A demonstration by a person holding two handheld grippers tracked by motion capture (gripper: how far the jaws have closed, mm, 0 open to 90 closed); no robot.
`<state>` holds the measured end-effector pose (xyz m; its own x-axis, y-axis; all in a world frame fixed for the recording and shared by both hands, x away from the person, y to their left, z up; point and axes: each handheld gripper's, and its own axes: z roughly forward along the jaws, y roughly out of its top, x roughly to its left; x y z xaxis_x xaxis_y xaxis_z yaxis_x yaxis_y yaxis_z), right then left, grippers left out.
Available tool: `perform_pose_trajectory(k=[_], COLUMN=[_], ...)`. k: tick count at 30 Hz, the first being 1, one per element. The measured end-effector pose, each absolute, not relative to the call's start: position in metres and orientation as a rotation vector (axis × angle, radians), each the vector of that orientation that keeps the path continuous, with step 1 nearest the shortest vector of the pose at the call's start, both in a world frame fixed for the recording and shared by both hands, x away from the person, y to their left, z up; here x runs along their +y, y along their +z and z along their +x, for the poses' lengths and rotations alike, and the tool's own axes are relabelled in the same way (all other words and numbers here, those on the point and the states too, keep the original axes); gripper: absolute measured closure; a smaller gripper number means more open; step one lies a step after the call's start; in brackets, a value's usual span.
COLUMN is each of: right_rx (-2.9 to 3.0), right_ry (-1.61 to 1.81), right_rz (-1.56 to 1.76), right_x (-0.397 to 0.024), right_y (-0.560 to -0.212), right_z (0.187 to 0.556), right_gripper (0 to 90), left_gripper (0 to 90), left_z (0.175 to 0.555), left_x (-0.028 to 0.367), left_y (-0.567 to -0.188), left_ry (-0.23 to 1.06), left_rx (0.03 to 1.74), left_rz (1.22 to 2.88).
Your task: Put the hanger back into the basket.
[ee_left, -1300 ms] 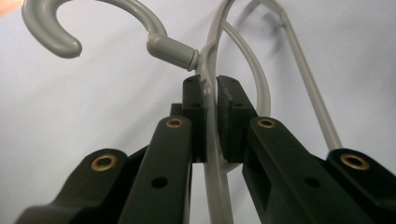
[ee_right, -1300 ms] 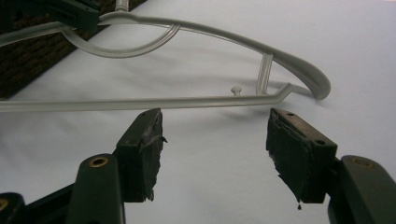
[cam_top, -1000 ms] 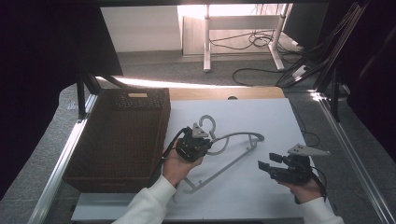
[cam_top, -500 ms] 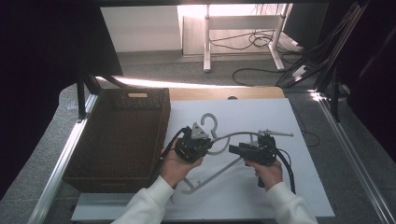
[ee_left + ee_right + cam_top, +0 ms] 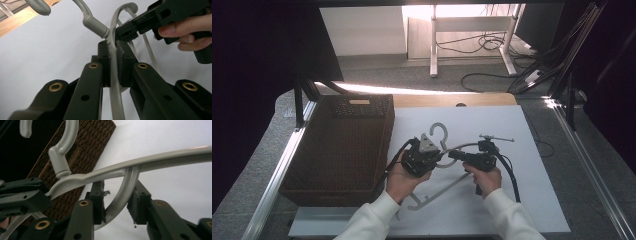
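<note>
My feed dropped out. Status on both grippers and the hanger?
Left gripper shut on hanger near hook. Right gripper just closing around hanger's inner curve. Basket alongside, nothing blocking.

The hanger [image 5: 451,167] is looking like smooth grey plastic with a slight sheen. The basket [image 5: 343,150] at the left is showing a rough, dark brown weave. The table [image 5: 512,200] is appearing matt white, its far edge pale wood. The gripper jaws are looking matt black plastic.

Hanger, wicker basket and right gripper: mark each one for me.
hanger [image 5: 439,131], high view, on its hook.
wicker basket [image 5: 337,145], high view, on its woven top.
right gripper [image 5: 117,206], right gripper view, between its fingertips, astride the hanger's inner curved bar.
</note>
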<state>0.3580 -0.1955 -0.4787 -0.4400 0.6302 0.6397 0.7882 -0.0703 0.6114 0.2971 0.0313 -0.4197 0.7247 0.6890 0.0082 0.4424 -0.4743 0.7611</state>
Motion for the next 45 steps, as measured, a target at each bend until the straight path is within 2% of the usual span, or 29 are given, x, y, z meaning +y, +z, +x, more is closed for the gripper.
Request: perform_pose_trajectory(k=[4,8,13,17,19,22,25,30,43,45], right_rx=[-2.023,-2.011,-1.998,-1.987,-1.990,-1.986,-1.976,-1.951,-2.053,-2.082], right_ry=[-1.540,-1.585,-1.636,-1.666,-1.678,-1.703,-1.752,-1.812,-1.883,-1.876], right_rz=[-1.573,-1.574,-1.546,-1.524,-1.519,-1.509,-1.469,-1.399,-1.231,-1.183], right_x=[-0.197,-0.202,-0.206,-0.209,-0.211,-0.213,-0.216,-0.221,-0.234,-0.236], right_y=[-0.477,-0.472,-0.467,-0.464,-0.462,-0.457,-0.451,-0.439,-0.423,-0.420], right_z=[0.358,0.357,0.356,0.355,0.354,0.354,0.352,0.350,0.342,0.340], right_gripper=[70.1,77.4,80.5,81.2,81.3,81.6,82.1,83.1,83.5,83.5], left_gripper=[82.7,80.6,76.8,55.3,47.7,38.6,33.9,32.7,34.3,32.9], left_z=[0.297,0.297,0.297,0.294,0.291,0.289,0.284,0.284,0.287,0.291], left_x=[0.031,0.030,0.030,0.033,0.037,0.041,0.054,0.063,0.073,0.071], left_y=[-0.420,-0.423,-0.423,-0.423,-0.422,-0.420,-0.414,-0.412,-0.405,-0.405], left_ry=[0.405,0.353,0.326,0.325,0.330,0.315,0.262,0.174,0.208,0.179], left_rx=[0.852,0.831,0.817,0.806,0.800,0.799,0.812,0.802,0.800,0.776], left_rz=[2.153,2.167,2.160,2.149,2.138,2.123,2.066,2.060,2.003,2.023])
